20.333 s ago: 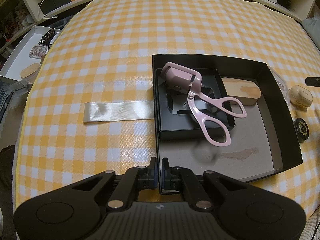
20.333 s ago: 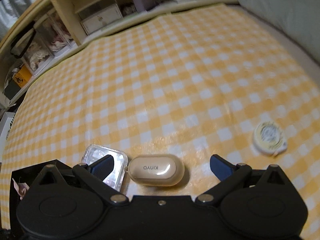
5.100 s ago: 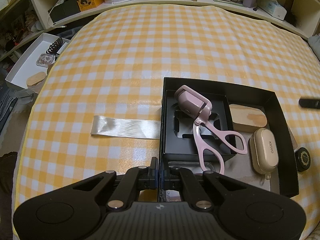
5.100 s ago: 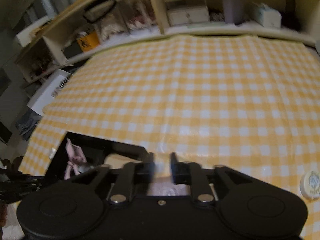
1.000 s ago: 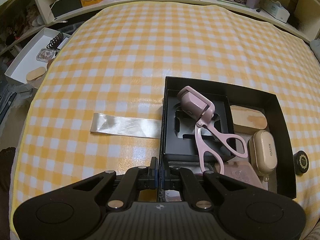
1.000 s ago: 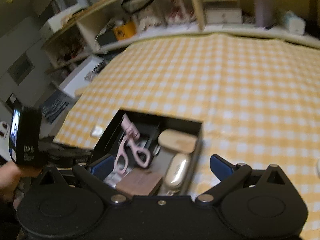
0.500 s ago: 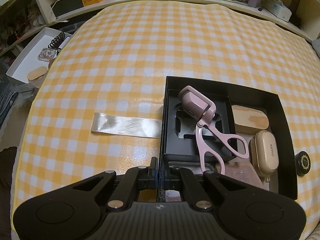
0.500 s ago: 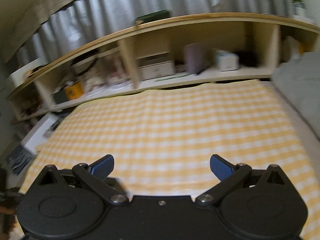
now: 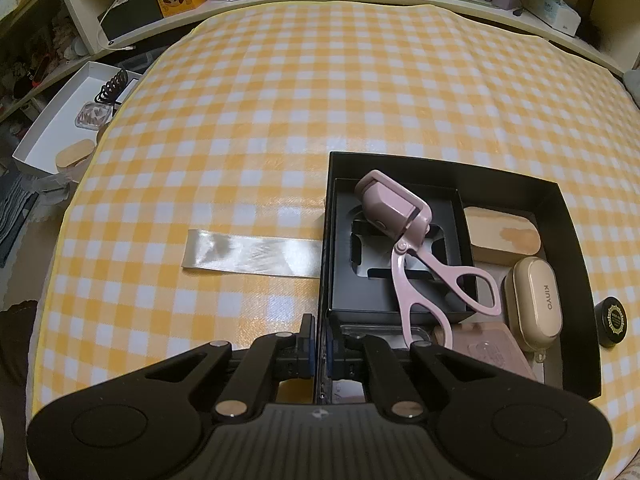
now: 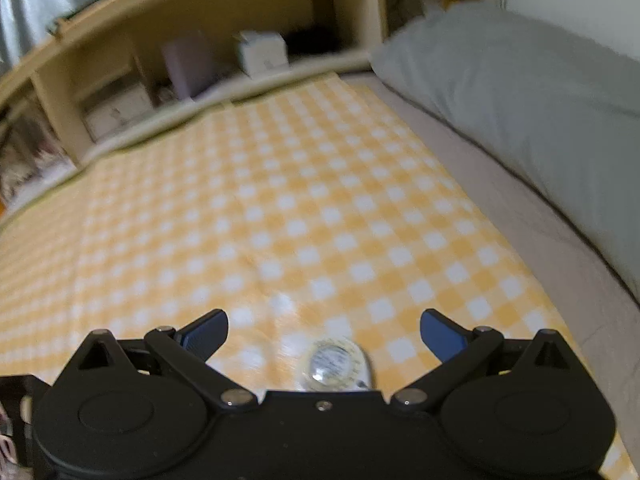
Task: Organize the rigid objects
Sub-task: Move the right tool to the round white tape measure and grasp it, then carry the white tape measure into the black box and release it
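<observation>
Your left claw [image 9: 319,344] grips the near-left wall of the shallow black cardboard box [image 9: 576,240], its jaws just beginning to ease apart with the thin wall still pinched between the pads. The box sits on the yellow-and-white checked cloth [image 9: 280,120].

Inside it, at the left, a smaller black insert tray [image 9: 340,240] carries the pink plastic eyelash curler [image 9: 404,232], whose loop handles hang over the tray's near edge. To the right of the tray lie a pale wooden oval-ended block [image 9: 504,236] at the far side and a glossy beige "KINYO" earbud case [image 9: 534,308] nearer you. A dusty-pink flat case [image 9: 488,354] lies along the near side, partly under the curler's handles.

Just outside the box's right wall stands a small round black jar with a gold emblem [image 9: 614,320]. A strip of shiny silver ribbon [image 9: 252,256] lies on the cloth, running up to the box's left wall.

Your right claw [image 10: 323,334] is spread wide and holds nothing. A small round white-and-yellow tin [image 10: 334,366] lies on the cloth below the gap between its fingers.
</observation>
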Action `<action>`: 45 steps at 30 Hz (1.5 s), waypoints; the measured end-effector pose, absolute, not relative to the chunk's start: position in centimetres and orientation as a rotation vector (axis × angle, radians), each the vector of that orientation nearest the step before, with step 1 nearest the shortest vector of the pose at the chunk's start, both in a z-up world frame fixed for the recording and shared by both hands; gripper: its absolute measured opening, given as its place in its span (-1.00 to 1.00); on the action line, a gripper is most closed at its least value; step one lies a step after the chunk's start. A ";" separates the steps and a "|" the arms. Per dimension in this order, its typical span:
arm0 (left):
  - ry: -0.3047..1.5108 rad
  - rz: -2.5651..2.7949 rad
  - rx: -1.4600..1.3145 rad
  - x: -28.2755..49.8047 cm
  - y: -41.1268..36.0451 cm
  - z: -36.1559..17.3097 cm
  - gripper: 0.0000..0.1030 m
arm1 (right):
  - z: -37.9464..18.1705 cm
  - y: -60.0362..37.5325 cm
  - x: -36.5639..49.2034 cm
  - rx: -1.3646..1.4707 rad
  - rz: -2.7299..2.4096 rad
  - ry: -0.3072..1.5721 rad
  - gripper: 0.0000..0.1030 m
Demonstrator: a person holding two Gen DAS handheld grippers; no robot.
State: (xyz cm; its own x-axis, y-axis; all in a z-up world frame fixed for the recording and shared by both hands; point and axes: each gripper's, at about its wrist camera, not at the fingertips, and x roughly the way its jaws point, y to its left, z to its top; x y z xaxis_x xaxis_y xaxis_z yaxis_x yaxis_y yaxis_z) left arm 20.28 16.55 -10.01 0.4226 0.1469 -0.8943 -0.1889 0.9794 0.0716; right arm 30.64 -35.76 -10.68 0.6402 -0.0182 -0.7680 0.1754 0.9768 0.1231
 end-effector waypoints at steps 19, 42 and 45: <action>1.118 0.208 -0.033 20.3 16.2 -9.9 -0.86 | -15.9 -32.6 33.2 0.063 -0.141 1.077 0.18; 1.119 0.209 -0.034 20.2 15.9 -9.8 -0.86 | -5.9 -20.7 28.4 0.104 0.369 0.831 0.06; 1.119 0.209 -0.034 20.2 15.9 -9.8 -0.86 | -5.0 -18.3 26.6 0.089 0.471 0.828 0.06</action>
